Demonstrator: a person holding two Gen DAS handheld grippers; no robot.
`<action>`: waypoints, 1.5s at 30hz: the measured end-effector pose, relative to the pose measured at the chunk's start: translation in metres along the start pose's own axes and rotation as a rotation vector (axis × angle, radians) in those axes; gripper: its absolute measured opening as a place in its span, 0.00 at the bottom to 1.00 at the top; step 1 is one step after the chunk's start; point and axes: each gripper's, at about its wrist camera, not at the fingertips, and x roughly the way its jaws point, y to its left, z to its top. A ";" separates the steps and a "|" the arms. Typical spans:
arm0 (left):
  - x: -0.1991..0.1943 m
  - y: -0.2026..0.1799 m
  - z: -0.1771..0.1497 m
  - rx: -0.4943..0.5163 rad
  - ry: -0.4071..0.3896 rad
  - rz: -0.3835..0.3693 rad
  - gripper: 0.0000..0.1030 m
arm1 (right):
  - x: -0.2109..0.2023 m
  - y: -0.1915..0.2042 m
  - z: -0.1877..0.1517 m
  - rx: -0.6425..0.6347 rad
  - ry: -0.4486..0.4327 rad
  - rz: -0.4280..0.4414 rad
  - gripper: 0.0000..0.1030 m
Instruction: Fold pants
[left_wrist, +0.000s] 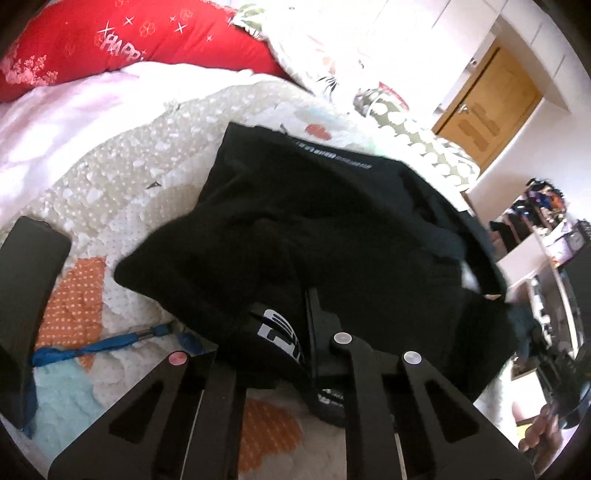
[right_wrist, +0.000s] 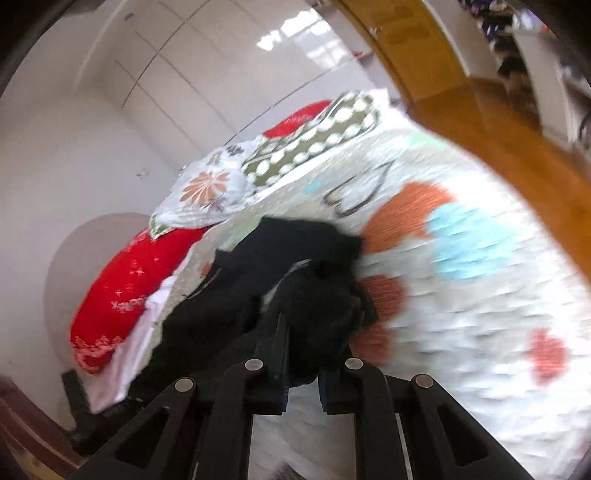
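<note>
the black pants (left_wrist: 332, 236) lie bunched on a bed covered by a quilted bedspread (left_wrist: 122, 184) printed with orange and pale blue patches. in the left wrist view the waistband with a line of white lettering runs across the far edge of the heap, and a fold carrying a large white logo sits close to the camera.

the left gripper (left_wrist: 295, 332) reaches into the near edge of the heap. one black finger (left_wrist: 314, 325) shows against the cloth beside the logo fold; the other is hidden under fabric, so i cannot tell how far apart the jaws stand or whether they clamp the cloth.

in the right wrist view, which is blurred, the right gripper (right_wrist: 303, 332) has its jaws narrowed onto a thick wad of the black pants (right_wrist: 295, 266), with cloth bulging above and between the fingers (right_wrist: 277, 332). the rest of the garment trails off to the left over the bedspread (right_wrist: 461, 295).

a red pillow (left_wrist: 110, 40) with white print lies at the head of the bed, next to a white sheet (left_wrist: 66, 122) and a floral pillow (right_wrist: 207, 192). a blue strap (left_wrist: 103, 343) lies on the bedspread near the left gripper, and a dark flat object (left_wrist: 26, 280) sits at the left edge of that view. a wooden door (left_wrist: 491, 110) and cluttered shelves (left_wrist: 546, 221) stand beyond the bed.
</note>
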 end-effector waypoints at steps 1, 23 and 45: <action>-0.007 0.001 -0.001 -0.002 0.000 -0.012 0.08 | -0.014 -0.012 -0.001 -0.003 -0.013 -0.018 0.11; -0.052 0.023 -0.076 0.025 0.087 0.122 0.45 | -0.073 -0.104 -0.047 0.018 0.217 -0.271 0.32; -0.030 0.001 -0.067 0.198 0.068 0.210 0.61 | 0.028 0.013 -0.052 -0.252 0.358 -0.097 0.35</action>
